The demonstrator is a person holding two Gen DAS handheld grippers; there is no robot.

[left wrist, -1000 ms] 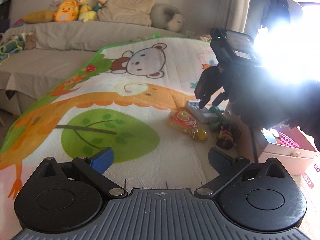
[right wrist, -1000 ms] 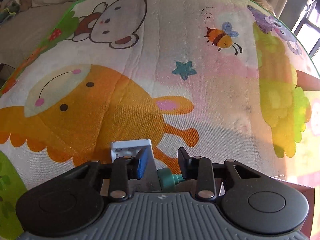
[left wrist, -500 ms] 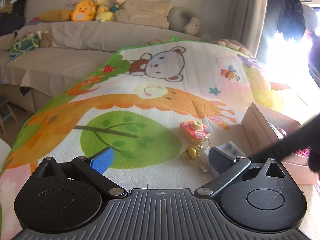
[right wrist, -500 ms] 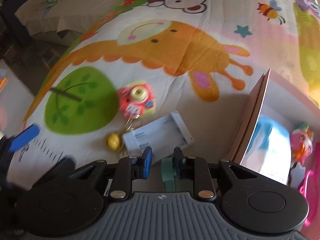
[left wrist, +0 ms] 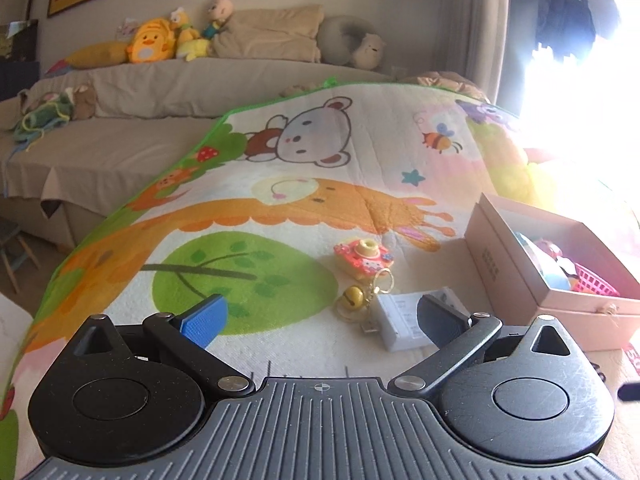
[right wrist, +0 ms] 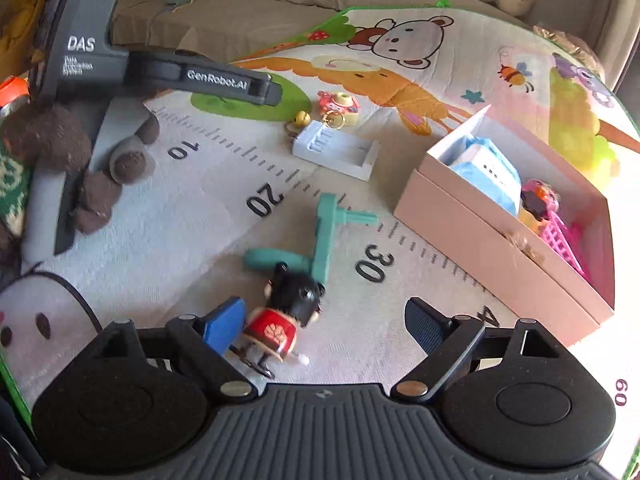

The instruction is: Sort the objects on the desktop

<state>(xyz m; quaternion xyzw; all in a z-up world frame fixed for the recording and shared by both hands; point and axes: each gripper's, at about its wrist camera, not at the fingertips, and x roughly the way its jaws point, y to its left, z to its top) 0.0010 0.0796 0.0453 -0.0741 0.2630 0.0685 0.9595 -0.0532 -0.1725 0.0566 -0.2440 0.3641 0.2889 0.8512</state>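
My right gripper [right wrist: 324, 324] is open and empty above the mat. A small figurine with black hair and a red body [right wrist: 286, 314] lies just by its blue left finger. A teal crank-shaped toy [right wrist: 324, 234] lies free on the mat beyond it. A white battery charger [right wrist: 334, 154] [left wrist: 404, 320], a gold bell [left wrist: 354, 296] and a pink toy camera [left wrist: 364, 258] lie further out. My left gripper [left wrist: 320, 314] is open and empty, its right finger over the charger. The pink box [right wrist: 496, 224] [left wrist: 520, 276] holds several toys.
The left gripper's body [right wrist: 160, 72] and the gloved hand holding it [right wrist: 60, 148] fill the left of the right wrist view. A sofa with plush toys [left wrist: 160, 46] stands behind the mat. Strong window glare [left wrist: 580, 100] at the right.
My right gripper opened and let go of the teal toy, which now lies on the mat, and pulled back and up. The left gripper's view shifted right.
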